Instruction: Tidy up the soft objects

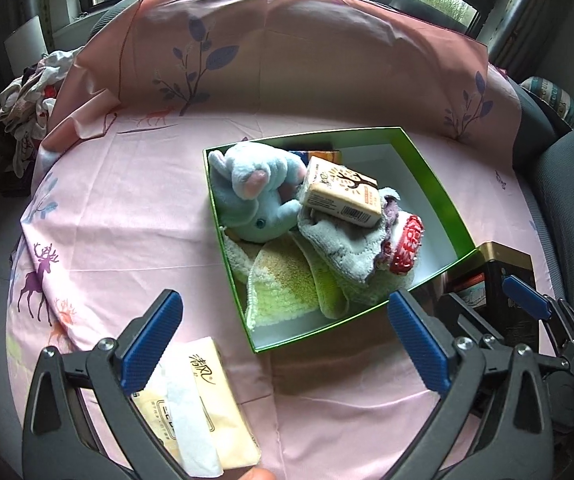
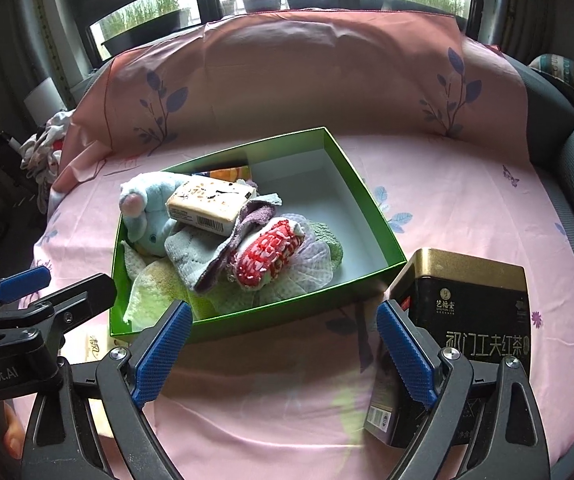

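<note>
A green box [image 1: 435, 184] [image 2: 367, 196] sits on the pink sheet and holds soft things: a blue plush elephant [image 1: 255, 196] [image 2: 147, 216], a tissue pack [image 1: 339, 196] [image 2: 211, 202], a grey cloth [image 1: 343, 248] [image 2: 191, 256], a red and white knit piece [image 1: 407, 244] [image 2: 267, 254] and a yellow-green towel [image 1: 287, 284] [image 2: 147, 292]. My left gripper [image 1: 283, 340] is open and empty just before the box. A second tissue pack [image 1: 203, 408] lies under its left finger. My right gripper [image 2: 283, 356] is open and empty in front of the box.
A black and gold tea tin [image 2: 467, 320] [image 1: 499, 276] stands right of the box, beside my right gripper's right finger. A pile of clothes [image 1: 35, 92] [image 2: 47, 140] lies at the far left. Grey cushions [image 1: 567, 184] border the right side.
</note>
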`<action>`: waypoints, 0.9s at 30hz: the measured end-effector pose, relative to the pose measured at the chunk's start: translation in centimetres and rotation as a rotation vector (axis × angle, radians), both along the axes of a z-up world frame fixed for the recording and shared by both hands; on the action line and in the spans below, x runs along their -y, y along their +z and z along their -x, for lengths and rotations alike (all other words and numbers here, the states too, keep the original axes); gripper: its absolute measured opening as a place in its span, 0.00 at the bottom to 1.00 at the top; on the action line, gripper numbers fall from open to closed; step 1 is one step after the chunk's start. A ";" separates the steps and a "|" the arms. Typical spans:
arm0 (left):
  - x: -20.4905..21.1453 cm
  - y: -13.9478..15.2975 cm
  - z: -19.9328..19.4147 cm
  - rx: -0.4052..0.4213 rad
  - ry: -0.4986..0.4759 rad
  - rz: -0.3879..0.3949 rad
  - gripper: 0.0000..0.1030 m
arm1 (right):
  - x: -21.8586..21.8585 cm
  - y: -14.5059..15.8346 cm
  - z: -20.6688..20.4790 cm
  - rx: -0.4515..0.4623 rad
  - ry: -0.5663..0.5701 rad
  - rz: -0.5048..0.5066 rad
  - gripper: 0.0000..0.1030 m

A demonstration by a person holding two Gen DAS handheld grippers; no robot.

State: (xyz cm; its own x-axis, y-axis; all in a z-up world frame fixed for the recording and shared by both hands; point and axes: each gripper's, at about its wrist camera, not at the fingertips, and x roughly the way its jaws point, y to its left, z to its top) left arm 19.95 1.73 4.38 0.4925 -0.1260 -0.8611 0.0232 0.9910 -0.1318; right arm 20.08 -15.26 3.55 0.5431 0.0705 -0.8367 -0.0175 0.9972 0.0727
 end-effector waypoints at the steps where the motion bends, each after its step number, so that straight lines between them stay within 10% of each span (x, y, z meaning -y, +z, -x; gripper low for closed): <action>1: -0.2 0.1 0.0 -0.001 0.009 -0.014 0.99 | 0.0 0.0 -0.1 -0.003 -0.002 0.002 0.91; 27: -0.9 -2.5 -3.1 -0.088 0.029 -0.124 0.99 | -0.2 -0.8 -2.9 -0.029 -0.021 0.059 0.91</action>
